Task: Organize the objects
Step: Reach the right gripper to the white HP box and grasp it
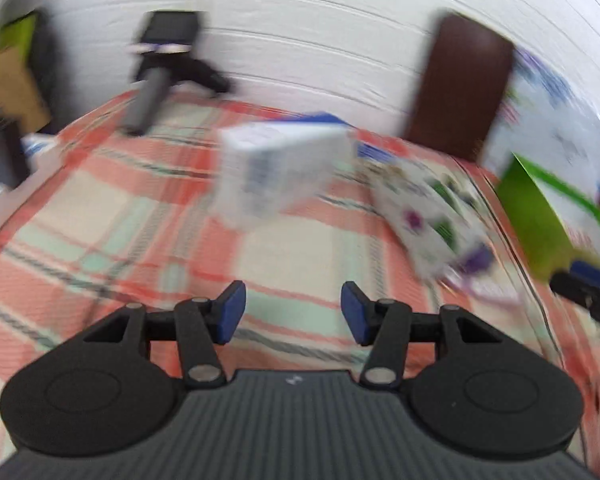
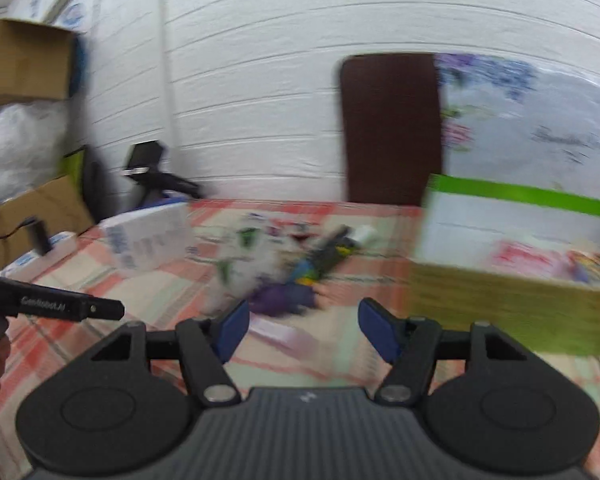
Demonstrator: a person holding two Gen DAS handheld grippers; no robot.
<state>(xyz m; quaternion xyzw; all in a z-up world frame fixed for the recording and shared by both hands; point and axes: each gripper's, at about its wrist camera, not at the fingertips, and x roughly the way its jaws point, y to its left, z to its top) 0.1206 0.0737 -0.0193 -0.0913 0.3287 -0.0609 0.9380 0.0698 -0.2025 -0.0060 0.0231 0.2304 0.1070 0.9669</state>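
Both views are motion-blurred. On a red and cream plaid cloth lies a white box with blue print, also in the right wrist view. Beside it is a white floral packet, with a dark tube-like item and a purple item close by. My left gripper is open and empty, short of the white box. My right gripper is open and empty, just before the purple item. An open cardboard box with a green rim stands at the right, holding colourful packets.
A dark brown chair back stands behind the table against a white brick wall. Cardboard boxes and plastic bags are stacked at the left. A black stand-mounted device sits at the far left corner. The other gripper's body enters at left.
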